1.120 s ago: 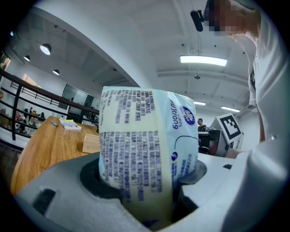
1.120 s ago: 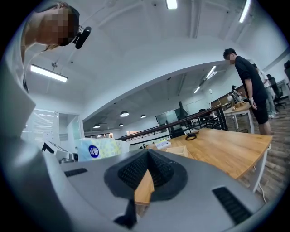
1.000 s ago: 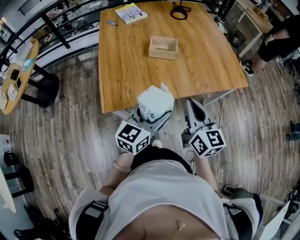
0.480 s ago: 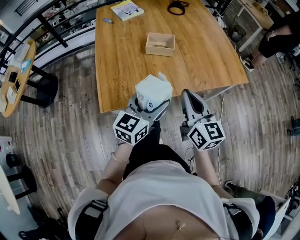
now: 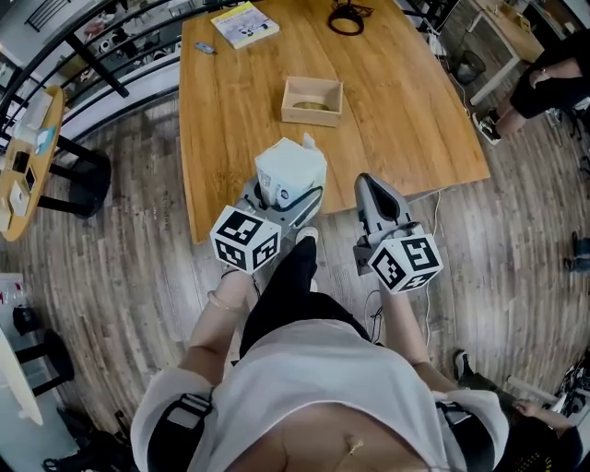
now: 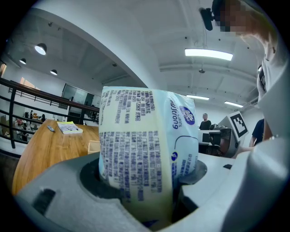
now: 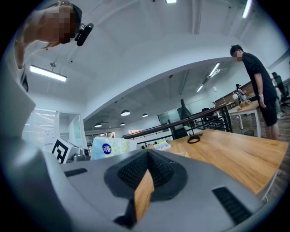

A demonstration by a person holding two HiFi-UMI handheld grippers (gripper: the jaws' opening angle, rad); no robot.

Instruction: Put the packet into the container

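A white tissue packet (image 5: 289, 171) with blue print stands upright between the jaws of my left gripper (image 5: 280, 195), which is shut on it just above the near edge of the wooden table (image 5: 406, 111). The packet (image 6: 145, 149) fills the left gripper view, pinched low down by the left gripper (image 6: 146, 183). The container, a small open wooden box (image 5: 312, 100), sits on the table beyond the packet and also shows as the box (image 6: 94, 146) behind it. My right gripper (image 5: 373, 195) hovers at the table's edge, shut and empty; the right gripper (image 7: 147, 174) has the packet (image 7: 108, 147) to its left.
A book (image 5: 244, 23), a black cable coil (image 5: 348, 18) and a small blue item (image 5: 205, 47) lie at the table's far end. A round side table (image 5: 32, 152) and a dark stool (image 5: 78, 175) stand to the left. A person (image 5: 553, 78) is at the right.
My left gripper has carried the packet forward and slightly left, from in front of the table to over its near edge. The right gripper has barely moved.
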